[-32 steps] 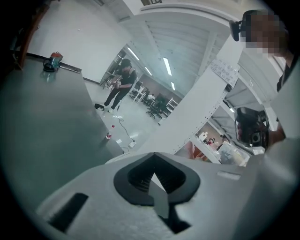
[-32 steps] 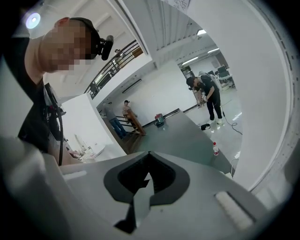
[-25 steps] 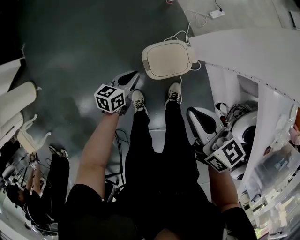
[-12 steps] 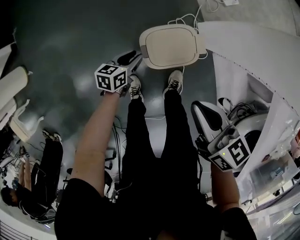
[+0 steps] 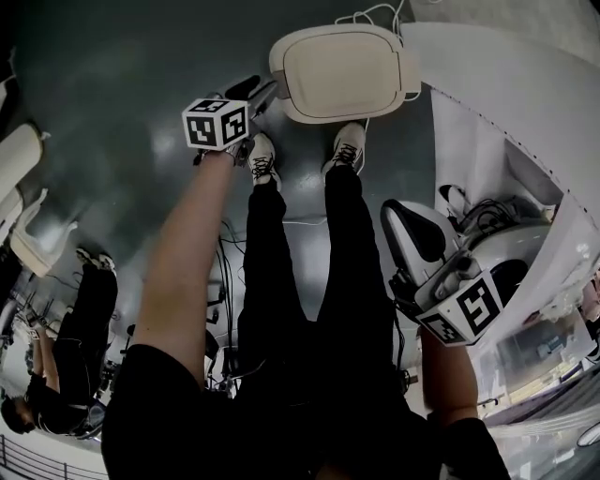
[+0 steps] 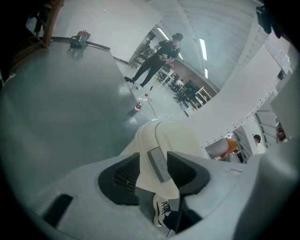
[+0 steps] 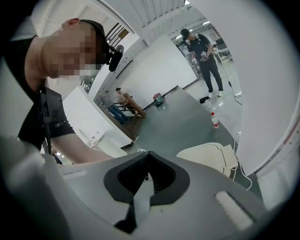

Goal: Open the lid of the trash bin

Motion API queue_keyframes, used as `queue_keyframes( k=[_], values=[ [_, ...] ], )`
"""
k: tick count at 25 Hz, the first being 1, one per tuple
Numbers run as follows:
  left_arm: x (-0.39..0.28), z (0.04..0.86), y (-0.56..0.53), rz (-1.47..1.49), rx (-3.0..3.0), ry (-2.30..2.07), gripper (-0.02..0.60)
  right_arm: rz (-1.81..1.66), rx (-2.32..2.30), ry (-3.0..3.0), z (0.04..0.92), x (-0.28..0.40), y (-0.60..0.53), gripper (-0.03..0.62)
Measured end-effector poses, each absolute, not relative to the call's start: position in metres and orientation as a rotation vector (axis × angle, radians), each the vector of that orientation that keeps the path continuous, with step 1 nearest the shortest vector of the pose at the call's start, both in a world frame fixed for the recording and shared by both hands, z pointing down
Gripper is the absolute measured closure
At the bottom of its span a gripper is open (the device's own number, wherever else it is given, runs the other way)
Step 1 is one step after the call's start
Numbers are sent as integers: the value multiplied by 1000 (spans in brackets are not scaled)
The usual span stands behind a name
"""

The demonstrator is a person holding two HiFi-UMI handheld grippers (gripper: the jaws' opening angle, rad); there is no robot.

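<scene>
The trash bin [image 5: 342, 70] stands on the floor just ahead of the person's shoes, its cream lid down. My left gripper [image 5: 255, 94] hovers at the bin's near left corner. In the left gripper view its jaws [image 6: 153, 159] are opening, and the bin [image 6: 166, 138] with a grey strip on its front shows in the gap beyond them, untouched. My right gripper [image 5: 405, 234] hangs lower right beside the person's leg, away from the bin. In the right gripper view its pads meet at the tips [image 7: 147, 159], with nothing held, and the bin's lid [image 7: 208, 157] lies to the right.
A white curved partition [image 5: 506, 94] runs close along the bin's right side. White cables [image 5: 370, 14] lie behind the bin. The person's shoes [image 5: 347, 145] stand at the bin's front. A bottle [image 6: 138, 107] stands on the floor farther off, and a person [image 6: 161, 51] stands beyond it.
The head view has dipped toward the bin, which now looks larger and nearer. My left gripper has come up to the bin's near left corner. The right gripper has hardly shifted in view.
</scene>
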State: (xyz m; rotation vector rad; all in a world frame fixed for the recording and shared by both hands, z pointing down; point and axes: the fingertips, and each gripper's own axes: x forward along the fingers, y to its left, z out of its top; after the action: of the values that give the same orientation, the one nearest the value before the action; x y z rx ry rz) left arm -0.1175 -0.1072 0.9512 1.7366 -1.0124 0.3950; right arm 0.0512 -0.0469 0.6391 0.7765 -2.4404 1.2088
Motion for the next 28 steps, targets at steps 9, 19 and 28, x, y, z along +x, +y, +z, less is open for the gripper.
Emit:
queue_keyframes(
  k=[9,19,28],
  values=[
    [-112,972,-105,447,1733,-980,422,1230,780,-2428,652,52,-52,586],
    [-113,978,-103,332,1693,-988,443,1239,764,-2421,663,45,-47,586],
    [-116,977,-103,279,1674,-992,442,1240,741,-2432,664,36,-43,586]
  ],
)
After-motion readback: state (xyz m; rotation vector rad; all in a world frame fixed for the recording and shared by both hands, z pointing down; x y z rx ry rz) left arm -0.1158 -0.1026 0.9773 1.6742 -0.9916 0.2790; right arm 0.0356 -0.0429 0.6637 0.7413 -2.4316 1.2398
